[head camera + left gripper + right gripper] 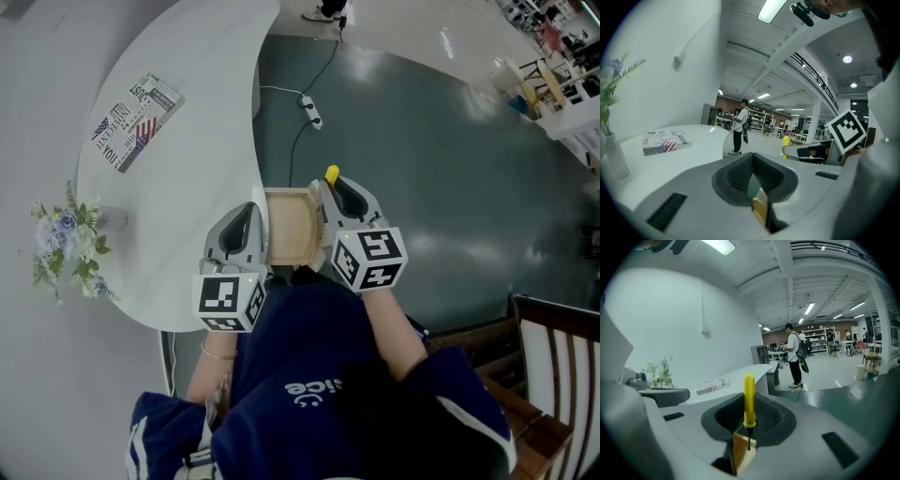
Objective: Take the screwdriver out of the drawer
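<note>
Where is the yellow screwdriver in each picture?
Head view: the screwdriver is just above the middle, its yellow handle poking out past the right gripper.
Left gripper view: right of the middle, small, beside the right gripper.
Right gripper view: in the centre, upright between the jaws.
Shared landmark: the book with the flag cover.
</note>
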Tool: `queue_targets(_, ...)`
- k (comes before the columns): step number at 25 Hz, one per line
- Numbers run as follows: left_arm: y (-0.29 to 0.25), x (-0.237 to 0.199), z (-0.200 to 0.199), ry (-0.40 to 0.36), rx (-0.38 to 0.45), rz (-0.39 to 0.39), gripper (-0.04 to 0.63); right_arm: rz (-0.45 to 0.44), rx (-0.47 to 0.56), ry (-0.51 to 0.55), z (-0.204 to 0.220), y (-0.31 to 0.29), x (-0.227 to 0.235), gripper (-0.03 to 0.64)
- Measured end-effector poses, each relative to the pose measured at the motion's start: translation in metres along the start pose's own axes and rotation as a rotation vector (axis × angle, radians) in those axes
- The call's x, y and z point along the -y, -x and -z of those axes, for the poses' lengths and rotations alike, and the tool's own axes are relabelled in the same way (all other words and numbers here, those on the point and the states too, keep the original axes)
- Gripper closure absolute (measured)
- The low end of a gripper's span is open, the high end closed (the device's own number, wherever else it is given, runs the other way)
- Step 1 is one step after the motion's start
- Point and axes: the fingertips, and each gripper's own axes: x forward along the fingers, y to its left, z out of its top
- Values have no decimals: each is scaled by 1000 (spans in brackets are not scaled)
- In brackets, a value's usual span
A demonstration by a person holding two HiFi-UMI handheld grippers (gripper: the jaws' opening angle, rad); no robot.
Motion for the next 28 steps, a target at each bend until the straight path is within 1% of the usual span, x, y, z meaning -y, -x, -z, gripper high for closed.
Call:
queue_targets(5,-2,8,-24,-55,58,16,591,30,108,33,-25,14,4,541)
queue_targets(8,-3,11,-30,-85,80,17,591,37,141,39,-30,19,5,541)
queue_targets(17,-6,4,-32,-122,89,-23,591,21,163,108,-33,17,-5,541)
queue_targets(28,-10,-4,-32,-101,95,-36,591,11,157,135,-32,15,-10,541)
